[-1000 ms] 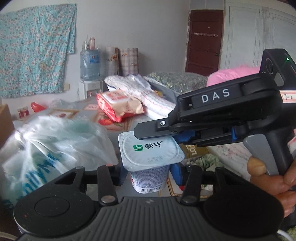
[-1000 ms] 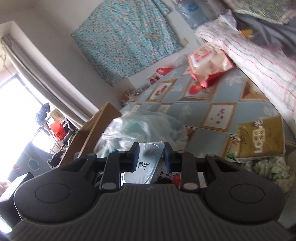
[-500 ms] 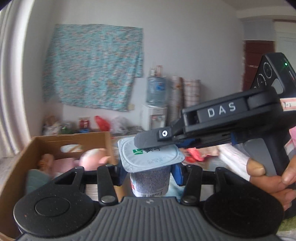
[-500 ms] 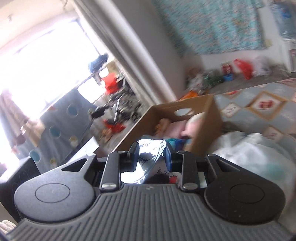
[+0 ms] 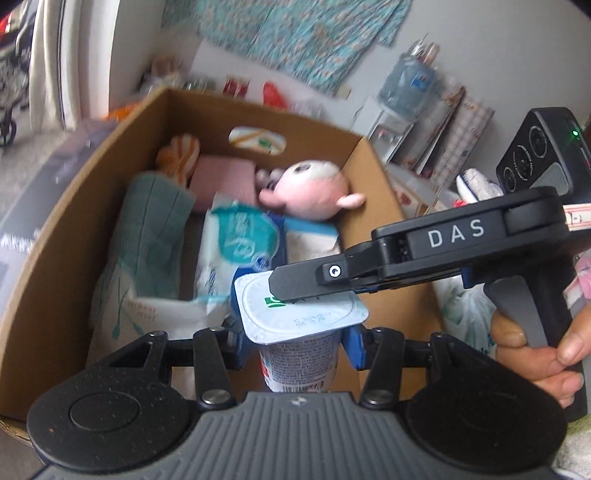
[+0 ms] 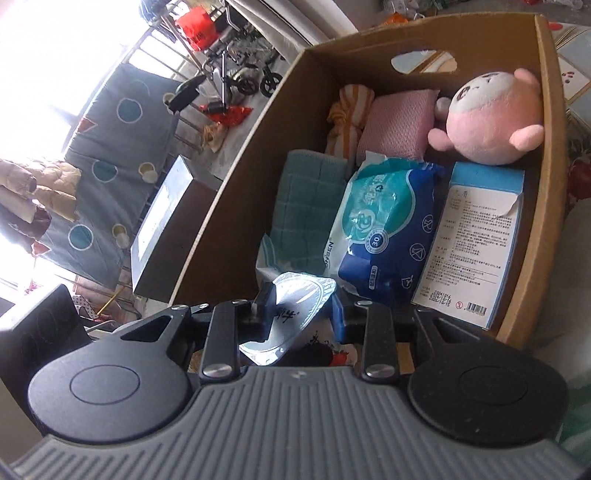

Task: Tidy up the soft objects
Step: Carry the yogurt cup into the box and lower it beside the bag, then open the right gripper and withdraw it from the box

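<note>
A white yogurt cup (image 5: pixel 301 332) with a foil lid is held upright between both grippers, above the near edge of a brown cardboard box (image 5: pixel 373 173). My left gripper (image 5: pixel 293 338) is shut on the cup's body. My right gripper (image 6: pixel 299 314) is shut on the cup's top, one finger lying across the lid (image 6: pixel 295 306); it also shows in the left wrist view (image 5: pixel 314 284). The box (image 6: pixel 240 155) holds a pink plush toy (image 6: pixel 487 114), a wet-wipes pack (image 6: pixel 384 225), a green towel (image 6: pixel 306 199), a pink cloth (image 6: pixel 395 122) and a blue-white carton (image 6: pixel 476 243).
A striped orange cloth (image 6: pixel 349 110) lies at the box's back. A water dispenser (image 5: pixel 402 88) and a floral curtain (image 5: pixel 295 33) stand by the far wall. A dark bench and a trolley (image 6: pixel 236 70) stand left of the box.
Both grippers have swung left with the yogurt cup, from over the bed to above the cardboard box, and now tilt down into it. Both stay shut on the cup.
</note>
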Action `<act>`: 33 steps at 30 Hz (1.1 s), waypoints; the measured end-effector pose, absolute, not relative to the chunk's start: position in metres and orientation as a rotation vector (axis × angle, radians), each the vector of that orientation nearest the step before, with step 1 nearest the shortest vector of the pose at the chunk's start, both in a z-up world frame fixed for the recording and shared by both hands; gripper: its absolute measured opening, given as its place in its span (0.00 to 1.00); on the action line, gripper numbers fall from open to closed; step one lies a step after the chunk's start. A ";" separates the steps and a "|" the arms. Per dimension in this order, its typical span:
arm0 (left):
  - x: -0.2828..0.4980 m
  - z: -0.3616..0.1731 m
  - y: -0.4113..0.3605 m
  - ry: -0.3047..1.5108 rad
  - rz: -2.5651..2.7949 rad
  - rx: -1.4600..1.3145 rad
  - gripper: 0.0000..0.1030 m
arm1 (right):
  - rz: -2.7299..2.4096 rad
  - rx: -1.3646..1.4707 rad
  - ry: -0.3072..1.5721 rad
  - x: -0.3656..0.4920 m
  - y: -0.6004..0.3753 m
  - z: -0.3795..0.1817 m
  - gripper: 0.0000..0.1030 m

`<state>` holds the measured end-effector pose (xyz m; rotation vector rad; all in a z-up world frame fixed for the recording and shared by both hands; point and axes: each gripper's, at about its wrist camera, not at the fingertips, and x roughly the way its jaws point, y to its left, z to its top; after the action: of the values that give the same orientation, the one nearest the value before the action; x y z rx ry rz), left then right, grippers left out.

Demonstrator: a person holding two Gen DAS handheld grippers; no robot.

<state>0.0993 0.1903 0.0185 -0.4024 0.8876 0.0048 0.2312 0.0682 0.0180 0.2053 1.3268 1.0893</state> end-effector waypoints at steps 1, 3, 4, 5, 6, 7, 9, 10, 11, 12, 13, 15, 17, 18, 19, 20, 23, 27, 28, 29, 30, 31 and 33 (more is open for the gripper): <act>0.100 0.016 0.193 0.903 0.007 -0.411 0.48 | 1.088 0.202 1.340 0.232 0.071 0.015 0.29; 0.103 0.011 0.197 0.934 0.014 -0.417 0.48 | 1.083 0.203 1.367 0.235 0.078 0.009 0.29; 0.104 0.009 0.198 0.946 0.020 -0.420 0.48 | 1.079 0.204 1.376 0.236 0.080 0.007 0.30; 0.104 0.008 0.201 0.953 0.026 -0.425 0.48 | 1.077 0.204 1.383 0.236 0.082 0.003 0.30; 0.105 0.007 0.202 0.958 0.030 -0.429 0.49 | 1.074 0.208 1.393 0.237 0.084 0.000 0.30; 0.105 0.005 0.203 0.966 0.031 -0.433 0.53 | 1.069 0.216 1.409 0.239 0.085 -0.004 0.30; 0.103 -0.001 0.208 0.983 0.033 -0.446 0.56 | 1.057 0.237 1.448 0.243 0.086 -0.013 0.30; 0.103 -0.003 0.209 0.994 0.033 -0.447 0.56 | 1.052 0.247 1.464 0.244 0.086 -0.016 0.31; 0.102 -0.005 0.209 1.004 0.035 -0.443 0.56 | 1.053 0.244 1.467 0.245 0.088 -0.019 0.32; 0.102 -0.008 0.210 1.014 0.036 -0.441 0.56 | 1.051 0.236 1.464 0.244 0.089 -0.019 0.33; 0.102 -0.010 0.211 1.025 0.039 -0.442 0.56 | 1.045 0.231 1.462 0.244 0.090 -0.019 0.33; 0.102 -0.012 0.213 1.047 0.040 -0.455 0.58 | 1.043 0.232 1.469 0.244 0.091 -0.020 0.36; 0.099 -0.014 0.216 1.052 0.040 -0.479 0.60 | 1.034 0.228 1.479 0.245 0.093 -0.024 0.41; 0.097 -0.013 0.216 1.044 0.040 -0.476 0.61 | 1.036 0.224 1.473 0.244 0.092 -0.024 0.41; 0.095 -0.011 0.216 1.030 0.041 -0.463 0.63 | 1.035 0.220 1.473 0.244 0.093 -0.024 0.41; 0.093 -0.009 0.216 1.019 0.047 -0.451 0.64 | 1.032 0.221 1.473 0.244 0.093 -0.024 0.41; 0.088 -0.002 0.216 0.996 0.056 -0.442 0.64 | 1.029 0.211 1.459 0.244 0.093 -0.021 0.42; 0.080 0.008 0.215 0.959 0.056 -0.431 0.65 | 1.031 0.162 1.388 0.241 0.093 -0.008 0.47; 0.077 0.011 0.213 0.946 0.053 -0.423 0.66 | 1.032 0.145 1.361 0.239 0.092 -0.003 0.50; 0.075 0.014 0.211 0.931 0.052 -0.416 0.68 | 1.036 0.136 1.338 0.239 0.090 0.003 0.51; 0.072 0.019 0.209 0.914 0.052 -0.408 0.68 | 1.044 0.136 1.321 0.238 0.087 0.009 0.52; 0.069 0.022 0.207 0.897 0.049 -0.398 0.69 | 1.054 0.144 1.306 0.239 0.083 0.015 0.52; 0.063 0.030 0.201 0.863 0.045 -0.379 0.71 | 1.076 0.173 1.265 0.238 0.068 0.030 0.52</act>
<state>0.0631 0.2006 0.0298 -0.3787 0.8634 0.0451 0.2379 0.0682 0.0304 0.1726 1.2648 1.0759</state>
